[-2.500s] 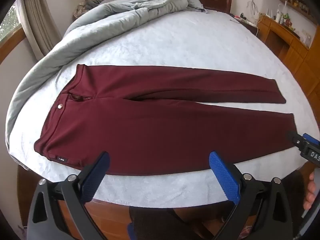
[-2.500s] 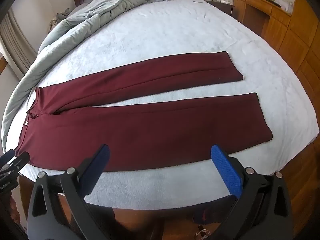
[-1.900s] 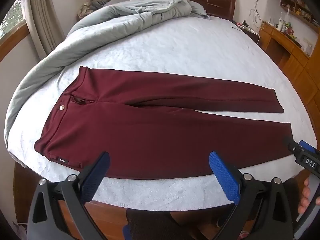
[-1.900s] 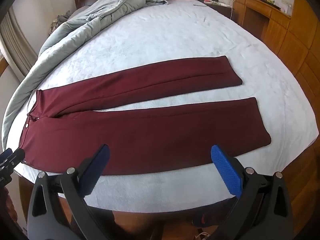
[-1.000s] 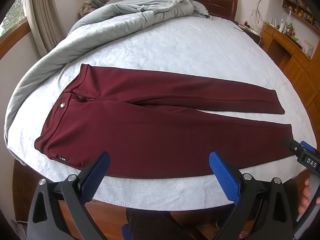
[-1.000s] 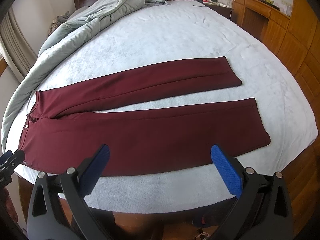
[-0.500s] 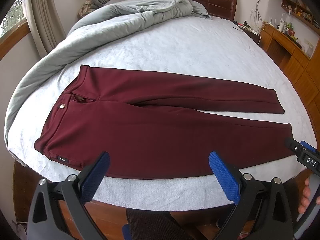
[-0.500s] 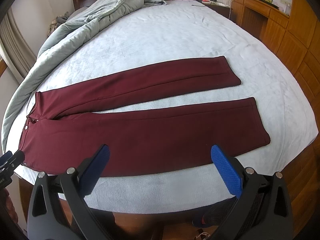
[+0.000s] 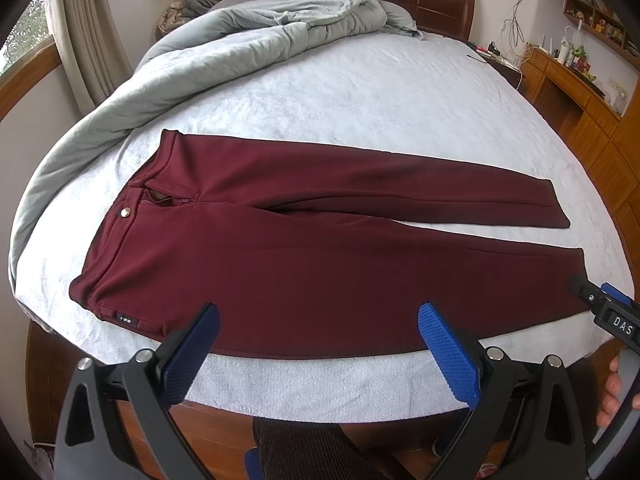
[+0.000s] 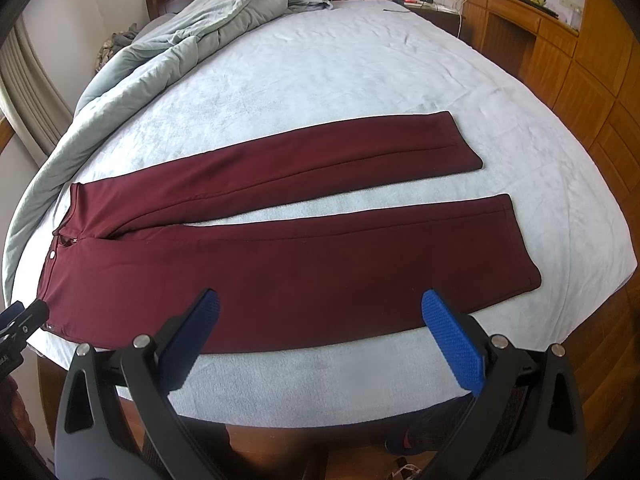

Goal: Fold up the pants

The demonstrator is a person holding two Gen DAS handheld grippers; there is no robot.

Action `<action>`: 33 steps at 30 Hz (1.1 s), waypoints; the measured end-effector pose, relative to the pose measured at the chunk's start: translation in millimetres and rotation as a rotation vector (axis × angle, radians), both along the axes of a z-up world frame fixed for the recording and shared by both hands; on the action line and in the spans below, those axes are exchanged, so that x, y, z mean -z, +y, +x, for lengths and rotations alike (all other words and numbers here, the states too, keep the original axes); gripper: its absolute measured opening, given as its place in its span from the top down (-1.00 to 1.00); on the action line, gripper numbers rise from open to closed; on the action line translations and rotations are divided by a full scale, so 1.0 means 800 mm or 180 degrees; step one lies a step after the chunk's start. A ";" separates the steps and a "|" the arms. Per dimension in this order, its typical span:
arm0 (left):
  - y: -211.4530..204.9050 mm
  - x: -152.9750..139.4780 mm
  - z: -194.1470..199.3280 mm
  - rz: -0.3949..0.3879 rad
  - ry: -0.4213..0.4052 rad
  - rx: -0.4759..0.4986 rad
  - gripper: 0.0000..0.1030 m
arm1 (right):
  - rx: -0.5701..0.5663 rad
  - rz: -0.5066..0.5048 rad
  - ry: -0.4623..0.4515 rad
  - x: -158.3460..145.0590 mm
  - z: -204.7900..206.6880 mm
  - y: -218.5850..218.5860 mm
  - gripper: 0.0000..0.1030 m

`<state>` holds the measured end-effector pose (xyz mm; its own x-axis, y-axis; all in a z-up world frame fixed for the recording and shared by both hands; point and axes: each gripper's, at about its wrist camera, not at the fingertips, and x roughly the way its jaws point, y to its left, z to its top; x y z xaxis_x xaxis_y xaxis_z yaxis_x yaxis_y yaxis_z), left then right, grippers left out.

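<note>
Lying flat mid-frame on bed (image 9: pixel 400 92): maroon pants (image 9: pixel 320 264); left gripper (image 9: pixel 318 344) and right gripper (image 10: pixel 320 334) wide open, empty, bottom of frame.

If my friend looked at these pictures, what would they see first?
The dark red pants first: they lie flat across the near side of the white bed, waist to the left, the two legs spread apart toward the right. Next, the rumpled grey quilt, piled along the far left side up to the headboard. At the bottom, each tool's blue fingers stand wide open, holding nothing.
</note>
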<state>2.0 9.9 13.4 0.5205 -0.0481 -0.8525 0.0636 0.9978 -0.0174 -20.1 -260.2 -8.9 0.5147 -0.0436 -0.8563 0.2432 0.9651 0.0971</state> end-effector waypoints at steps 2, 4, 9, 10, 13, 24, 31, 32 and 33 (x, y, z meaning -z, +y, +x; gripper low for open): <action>0.000 0.000 0.000 0.0007 -0.0004 -0.0003 -0.93 | 0.0000 0.0000 0.0000 0.000 0.000 0.000 -0.95; 0.000 0.000 0.000 0.0003 -0.0001 -0.0003 -0.93 | -0.0002 0.0000 -0.0002 0.000 0.000 -0.001 -0.95; 0.000 0.000 0.000 0.0004 -0.0001 -0.0003 -0.93 | 0.0001 0.0004 0.0002 0.000 0.000 0.000 -0.95; 0.000 0.000 0.000 0.0005 0.0001 -0.0001 -0.93 | 0.0001 0.0002 -0.0001 0.000 0.000 0.000 -0.95; 0.000 0.000 0.000 0.0000 -0.0001 -0.0005 -0.93 | -0.0001 0.0003 0.0006 0.001 0.000 0.000 -0.95; -0.002 0.011 0.019 0.0023 0.0043 -0.0032 -0.93 | -0.0092 0.0031 -0.0043 0.002 0.016 -0.023 -0.95; -0.034 0.022 0.105 -0.0059 -0.0037 0.0026 -0.93 | -0.0025 0.0021 -0.0089 0.004 0.130 -0.161 -0.95; -0.045 0.027 0.129 -0.0098 0.0016 0.0066 -0.93 | -0.0063 0.0065 -0.0031 0.011 0.151 -0.180 -0.95; -0.053 0.030 0.146 -0.0111 0.0062 0.0094 -0.93 | -0.0091 0.0109 0.0040 0.021 0.175 -0.203 -0.95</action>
